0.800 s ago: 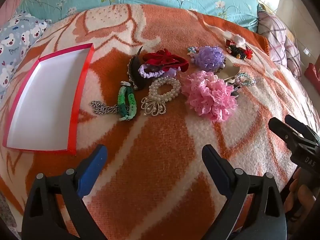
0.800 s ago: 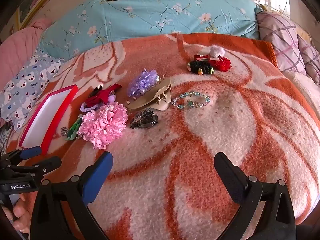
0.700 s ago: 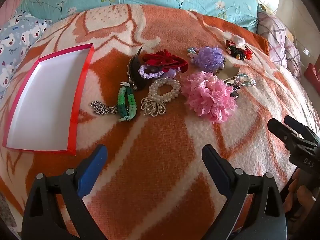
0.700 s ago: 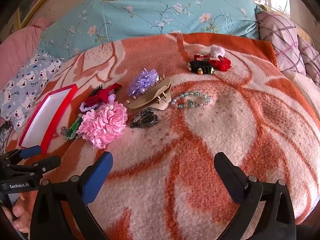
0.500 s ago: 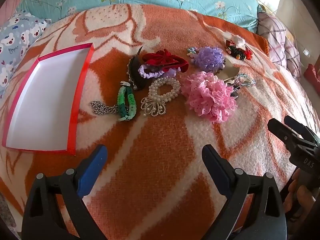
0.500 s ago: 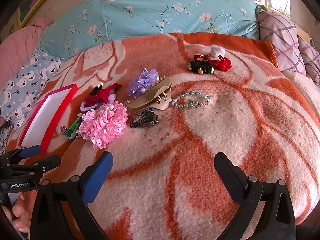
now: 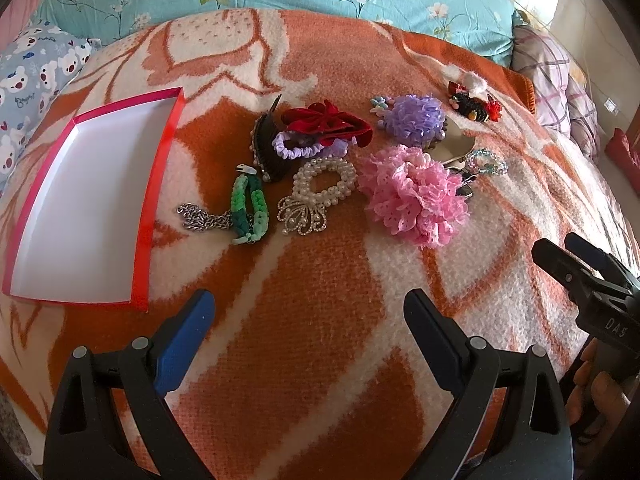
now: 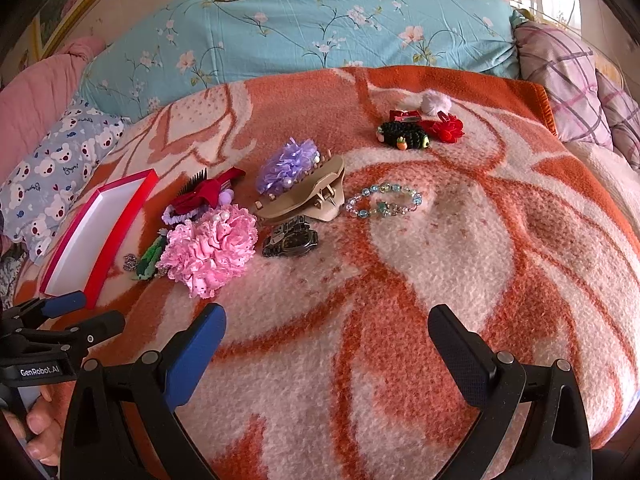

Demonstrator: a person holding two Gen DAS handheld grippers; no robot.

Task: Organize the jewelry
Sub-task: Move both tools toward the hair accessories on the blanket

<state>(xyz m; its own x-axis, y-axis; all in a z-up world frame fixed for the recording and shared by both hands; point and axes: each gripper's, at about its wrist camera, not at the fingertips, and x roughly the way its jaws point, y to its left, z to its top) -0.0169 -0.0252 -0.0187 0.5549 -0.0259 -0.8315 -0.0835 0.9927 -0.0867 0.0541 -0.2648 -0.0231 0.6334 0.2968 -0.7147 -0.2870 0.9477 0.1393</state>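
A red box with a white inside [image 7: 88, 208] lies at the left on an orange and white blanket [image 7: 320, 320]; it also shows in the right wrist view [image 8: 92, 236]. Jewelry lies in a loose cluster: a silver chain [image 7: 200, 220], a green bracelet [image 7: 248, 208], a pearl bracelet [image 7: 320, 184], a pink scrunchie [image 7: 416, 200], a red bow [image 7: 324, 124], a purple scrunchie [image 7: 416, 118]. The right wrist view adds a beige claw clip [image 8: 308, 196], a dark watch [image 8: 290, 240], a blue bead bracelet [image 8: 384, 200]. My left gripper [image 7: 308, 320] and right gripper [image 8: 328, 332] are open and empty, near the front.
A black and red hair clip set [image 8: 420, 130] lies at the far edge of the blanket. Pillows line the back: teal floral [image 8: 320, 28], bear print [image 8: 52, 176], plaid [image 8: 568, 80]. Each gripper shows at the edge of the other's view.
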